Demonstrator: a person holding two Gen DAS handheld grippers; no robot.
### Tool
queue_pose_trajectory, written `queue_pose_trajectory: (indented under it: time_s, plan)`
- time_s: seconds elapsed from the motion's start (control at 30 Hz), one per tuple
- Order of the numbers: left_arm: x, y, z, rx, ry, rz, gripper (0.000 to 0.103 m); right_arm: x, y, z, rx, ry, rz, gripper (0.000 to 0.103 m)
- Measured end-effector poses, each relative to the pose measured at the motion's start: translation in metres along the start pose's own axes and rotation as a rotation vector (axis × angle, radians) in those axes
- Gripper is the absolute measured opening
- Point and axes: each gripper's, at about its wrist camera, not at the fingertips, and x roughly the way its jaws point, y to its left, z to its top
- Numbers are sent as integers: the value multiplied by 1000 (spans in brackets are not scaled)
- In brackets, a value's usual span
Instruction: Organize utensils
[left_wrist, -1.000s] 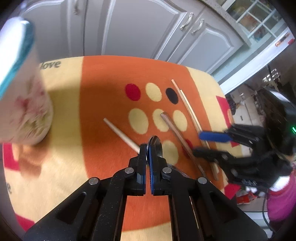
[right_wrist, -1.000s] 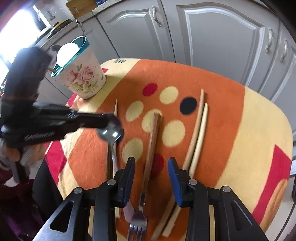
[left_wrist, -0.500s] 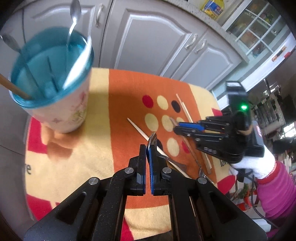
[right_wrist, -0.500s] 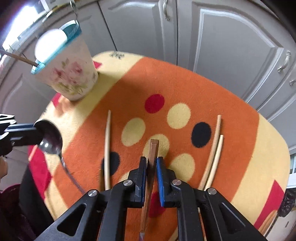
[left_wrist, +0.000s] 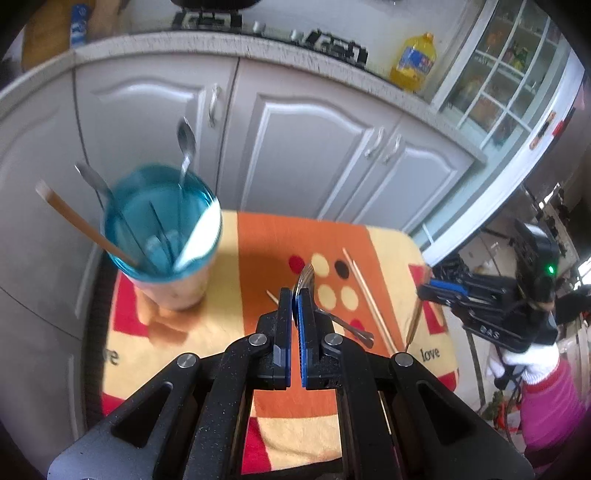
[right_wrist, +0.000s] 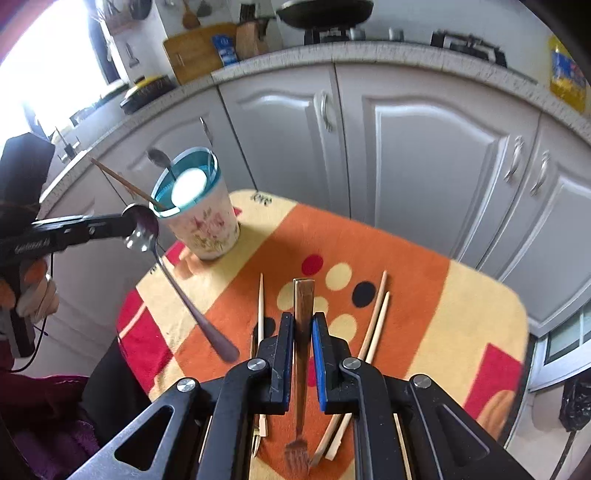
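My left gripper is shut on a metal spoon; its bowl sticks up past the fingertips and the handle slants down right, above the cloth. From the right wrist view the spoon hangs from the left gripper just left of the floral cup. The teal-lined cup holds two spoons and a chopstick. My right gripper is shut on a brown-handled fork, tines hanging toward me. It shows in the left wrist view as the right gripper.
An orange and yellow dotted cloth covers the small table. A pair of chopsticks and a single chopstick lie on it. Grey cabinet doors stand behind. A gloved hand and pink sleeve are at the right.
The right gripper closed on the fork handle and lifted it off the cloth. Both grippers rose; the left carried the spoon up, and the cup's open top came into view.
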Motion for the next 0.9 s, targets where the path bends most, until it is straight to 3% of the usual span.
queue_pose_trajectory:
  time_s: [0.33, 0.53, 0.9]
  plan:
    - [-60, 11, 36, -16, -145, 62, 1, -47, 12, 17, -46, -101, -13, 9]
    - [-86, 35, 58, -51, -225, 142, 1, -54, 38, 54, -109, -157, 12, 9]
    - [-101, 78, 77, -70, -255, 283, 1, -64, 83, 123, -220, -241, 46, 9]
